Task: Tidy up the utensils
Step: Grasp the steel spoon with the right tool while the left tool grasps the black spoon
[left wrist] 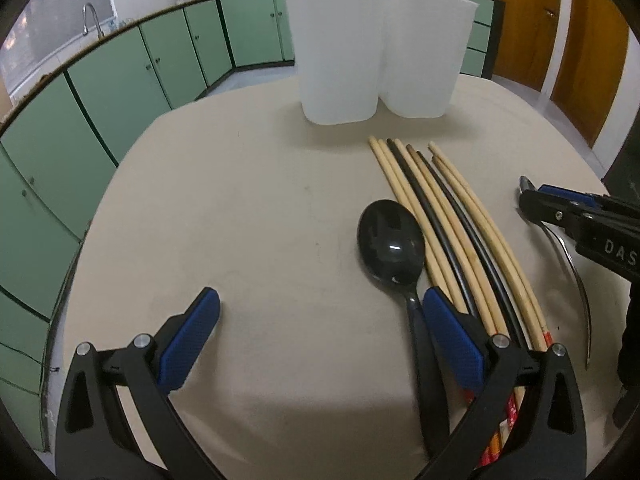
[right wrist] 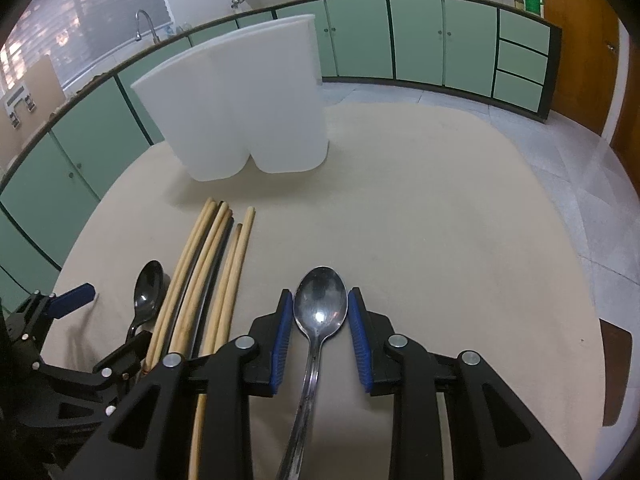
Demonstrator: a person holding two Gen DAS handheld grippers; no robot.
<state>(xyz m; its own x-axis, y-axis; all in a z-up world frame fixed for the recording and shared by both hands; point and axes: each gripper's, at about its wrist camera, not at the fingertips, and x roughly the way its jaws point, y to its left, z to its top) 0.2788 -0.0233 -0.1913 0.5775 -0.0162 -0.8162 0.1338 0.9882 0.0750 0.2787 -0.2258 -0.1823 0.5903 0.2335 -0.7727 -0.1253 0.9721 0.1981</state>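
Note:
A white two-compartment holder [left wrist: 378, 52] stands at the far side of the beige table [left wrist: 248, 208]; it also shows in the right wrist view [right wrist: 240, 108]. Several wooden and black chopsticks [left wrist: 448, 224] lie in a bundle, also seen in the right wrist view [right wrist: 208, 280]. A black plastic spoon [left wrist: 394, 240] lies left of them. My left gripper [left wrist: 320, 332] is open, its right finger beside the black spoon's handle. A steel spoon [right wrist: 320, 308] lies between the jaws of my right gripper [right wrist: 320, 336], which is open around its neck without touching it.
Green kitchen cabinets [right wrist: 416, 36] curve around behind the table. A wooden door [left wrist: 560, 40] is at the right. The table edge [right wrist: 600, 320] drops off to a tiled floor on the right. A sink tap [left wrist: 90, 16] stands at far left.

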